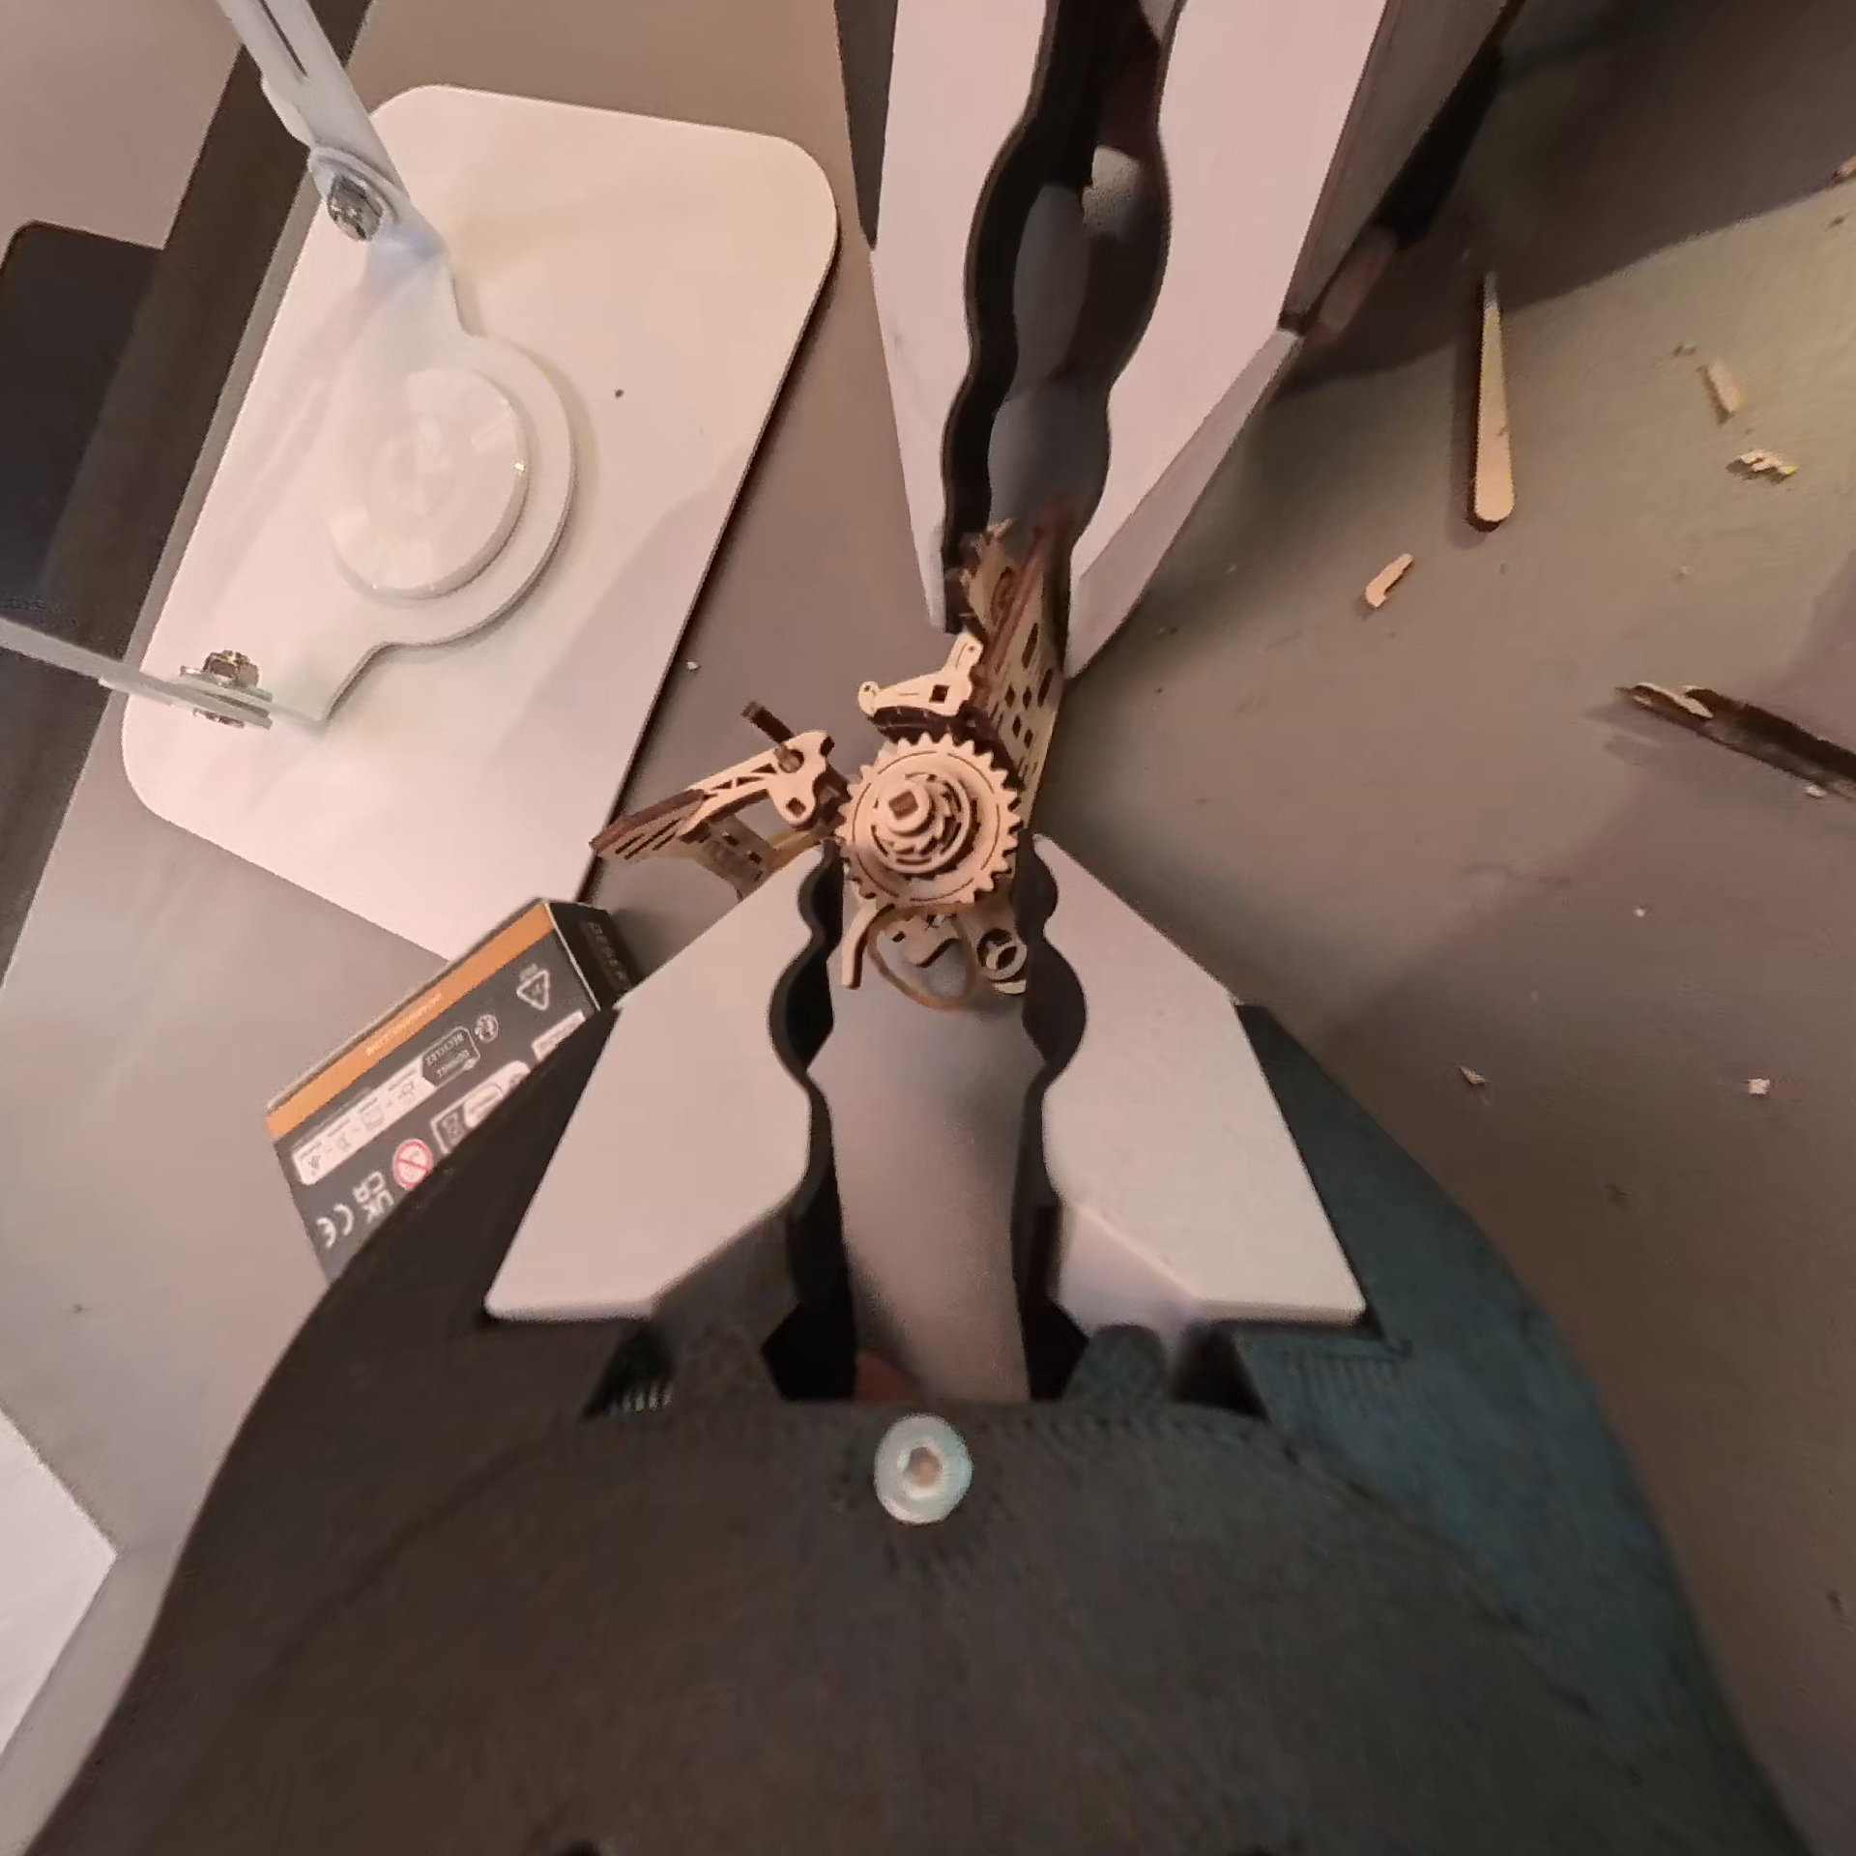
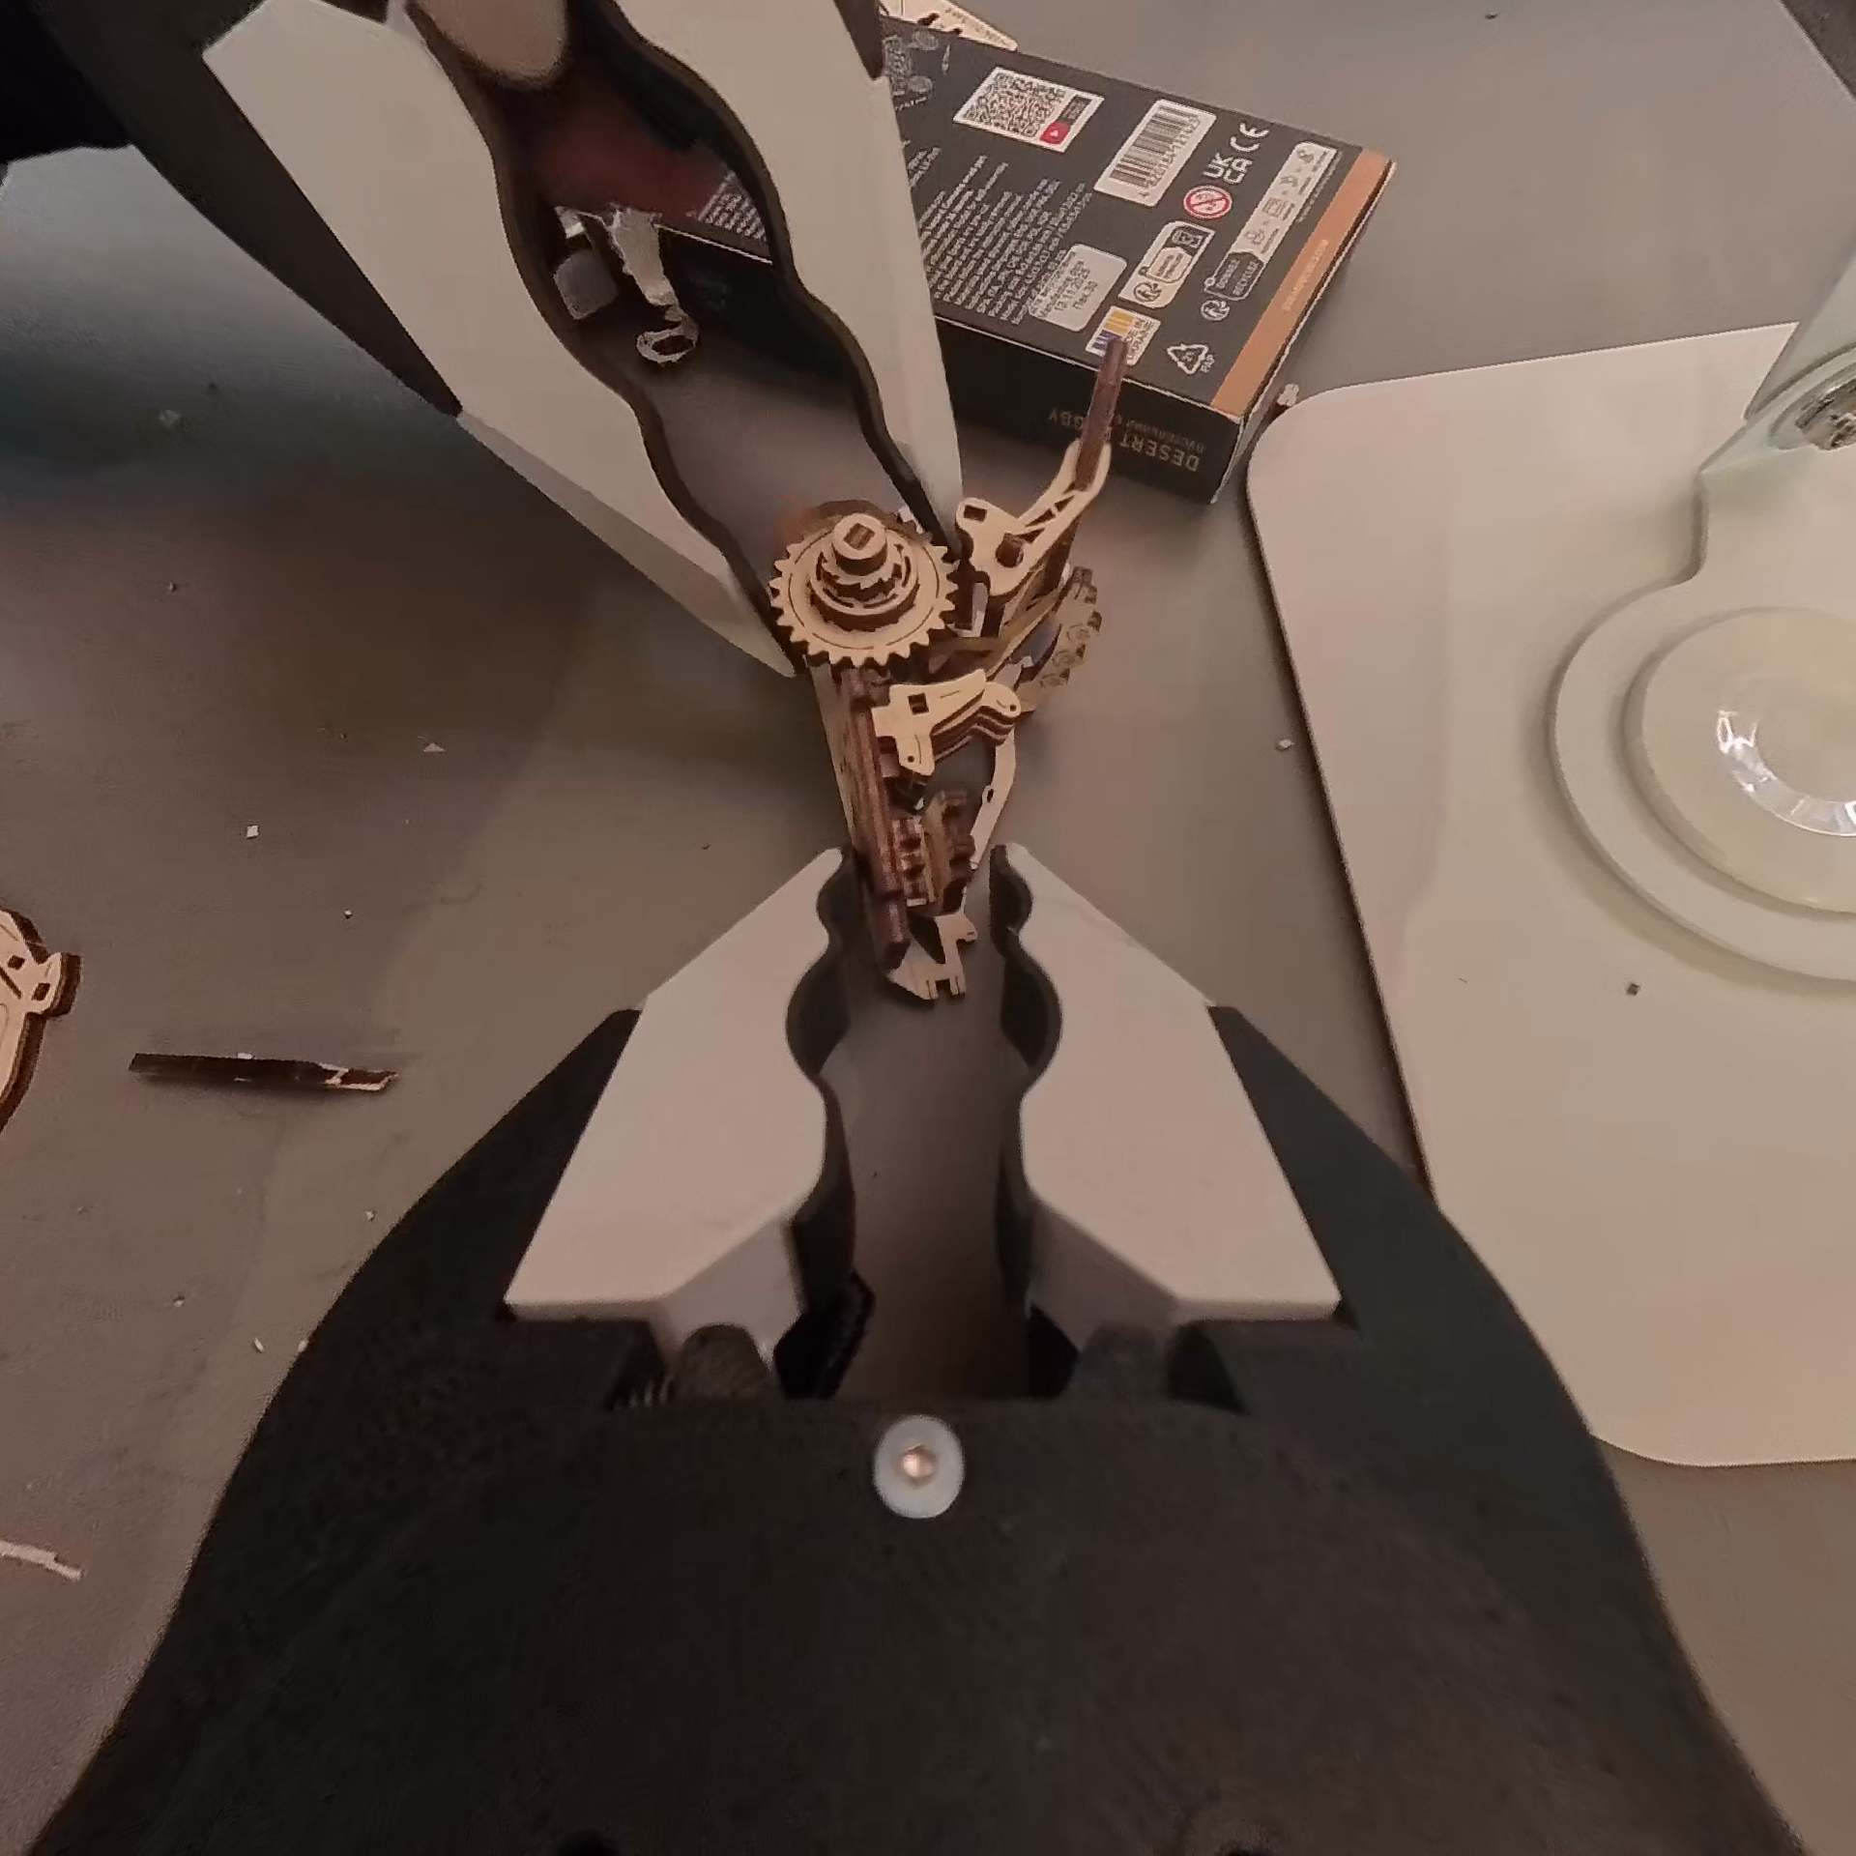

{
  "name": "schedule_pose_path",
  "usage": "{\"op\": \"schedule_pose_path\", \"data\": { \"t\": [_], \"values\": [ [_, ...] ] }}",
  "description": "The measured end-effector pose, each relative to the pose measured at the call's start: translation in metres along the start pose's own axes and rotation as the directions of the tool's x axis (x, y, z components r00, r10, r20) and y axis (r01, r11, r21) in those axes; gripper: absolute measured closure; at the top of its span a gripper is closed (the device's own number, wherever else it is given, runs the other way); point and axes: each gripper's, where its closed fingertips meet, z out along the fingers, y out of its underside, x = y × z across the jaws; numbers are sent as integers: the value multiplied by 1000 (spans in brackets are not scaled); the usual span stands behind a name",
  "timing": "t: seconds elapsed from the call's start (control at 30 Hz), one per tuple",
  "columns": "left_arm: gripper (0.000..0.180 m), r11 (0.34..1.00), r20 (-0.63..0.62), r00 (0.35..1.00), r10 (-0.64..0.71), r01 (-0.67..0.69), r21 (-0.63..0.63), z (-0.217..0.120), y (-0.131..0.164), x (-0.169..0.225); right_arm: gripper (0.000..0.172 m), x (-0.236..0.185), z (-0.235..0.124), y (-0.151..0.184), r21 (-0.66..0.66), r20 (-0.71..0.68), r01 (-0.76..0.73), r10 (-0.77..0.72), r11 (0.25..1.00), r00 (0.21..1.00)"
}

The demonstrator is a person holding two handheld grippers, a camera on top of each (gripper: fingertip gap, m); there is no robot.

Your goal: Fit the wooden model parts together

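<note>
A small wooden model (image 1: 929,814) with a toothed gear, a lever arm and a slotted plate hangs above the grey table between both grippers. My left gripper (image 1: 929,869) is shut on its gear end; it also shows in the right wrist view (image 2: 854,577), coming from the upper left with the gear between its pads. My right gripper (image 2: 919,864) stands around the model's (image 2: 904,743) slotted plate end. Its left pad touches the dark strip, and a thin gap shows at its right pad. It also shows in the left wrist view (image 1: 1007,633).
A black and orange carton (image 1: 422,1085) (image 2: 1135,251) lies on the table beside a white base plate (image 1: 562,402) (image 2: 1506,904) carrying a clear stand. A wooden stick (image 1: 1491,402), a dark strip (image 2: 261,1073), a loose wooden part (image 2: 30,1004) and chips lie around. Left tips to right tips: about 5 centimetres.
</note>
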Motion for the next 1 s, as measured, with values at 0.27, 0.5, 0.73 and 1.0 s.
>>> {"op": "schedule_pose_path", "data": {
  "t": [0.27,0.5,0.73,1.0],
  "values": [
    [148,997,29,997,74,-74,-4,3,-5,0,151,-1,1,1,-6,2,2,-2,1000,1000],
    [148,993,103,991,84,-92,68,-1,-9,1,150,-1,1,1,-8,3,4,-4,1000,1000],
    [147,995,112,994,15,-27,101,1,-7,7,145,-3,-2,-2,15,27,-2,2,1000,1000],
    [138,986,53,992,-118,111,128,0,-8,4,146,-3,0,0,4,26,-1,1,1000,1000]
  ]
}}
